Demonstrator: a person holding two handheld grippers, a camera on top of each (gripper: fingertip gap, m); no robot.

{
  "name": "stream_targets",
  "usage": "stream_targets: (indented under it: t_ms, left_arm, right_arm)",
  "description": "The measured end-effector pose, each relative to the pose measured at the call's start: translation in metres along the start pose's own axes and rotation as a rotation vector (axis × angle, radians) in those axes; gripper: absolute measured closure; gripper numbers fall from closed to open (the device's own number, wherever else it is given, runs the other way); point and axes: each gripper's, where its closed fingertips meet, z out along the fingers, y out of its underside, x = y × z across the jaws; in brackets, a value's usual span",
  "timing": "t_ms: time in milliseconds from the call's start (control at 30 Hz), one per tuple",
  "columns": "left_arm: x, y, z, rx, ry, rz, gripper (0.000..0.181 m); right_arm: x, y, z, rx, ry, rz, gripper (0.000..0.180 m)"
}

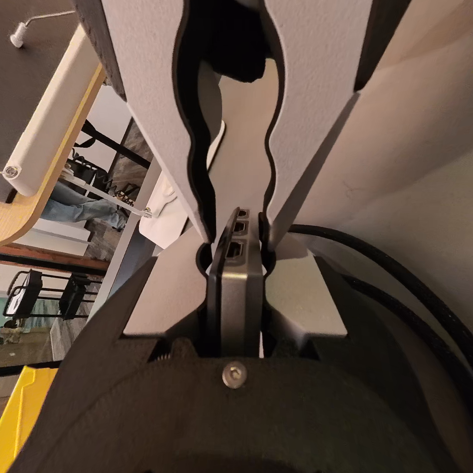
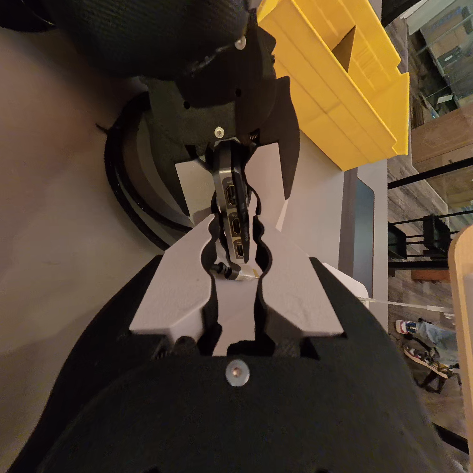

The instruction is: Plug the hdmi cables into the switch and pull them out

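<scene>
Dim warm indoor light, soft shadows on table [image 1: 409,179]. Strong fisheye bending at edges. Near gripper bodies blurred; switch [image 2: 234,204] ports sharp. Background soft.

HDMI switch [image 1: 234,286]: brushed grey metal casing with a satin sheen, edged by a glossy black plastic face; its ports [image 2: 236,226] show gold-toned metal linings. Left hand-held gripper [image 1: 236,239]: matt, finely grained white plastic fingers [image 1: 158,281] with black rubbery liners, on a rough-textured black printed body with a shiny metal screw [image 1: 234,375]. HDMI cable [image 1: 399,258]: black woven braid. Bench [image 1: 422,179]: smooth matt off-white surface. Bin [image 2: 340,102]: smooth yellow plastic, slightly glossy.
</scene>
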Motion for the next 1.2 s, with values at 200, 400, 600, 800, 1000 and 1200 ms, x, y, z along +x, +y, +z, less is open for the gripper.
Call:
stream_targets:
  t_ms: [200,400,600,800,1000,1200]
  left_arm:
    - [0.007,-0.005,-0.001,0.010,0.034,0.025,0.149]
    - [0.008,-0.004,-0.003,0.017,0.048,0.020,0.149]
    - [-0.018,0.004,-0.005,-0.029,-0.062,-0.025,0.117]
    - [-0.041,0.034,-0.017,-0.113,-0.096,-0.126,0.127]
    - [-0.038,0.097,-0.015,-0.355,-0.037,-0.287,0.131]
    - [-0.017,0.108,-0.014,-0.419,0.080,-0.343,0.166]
  right_arm:
    - [-0.007,-0.004,0.000,0.047,-0.053,0.058,0.160]
    - [-0.006,-0.005,0.002,0.026,0.031,-0.030,0.161]
    - [0.007,0.012,-0.003,-0.006,0.074,0.040,0.161]
    - [0.018,0.053,-0.023,-0.100,0.120,0.131,0.162]
    - [0.001,0.085,-0.029,-0.208,0.124,0.107,0.162]
    - [-0.009,0.090,-0.028,-0.249,0.121,0.074,0.160]
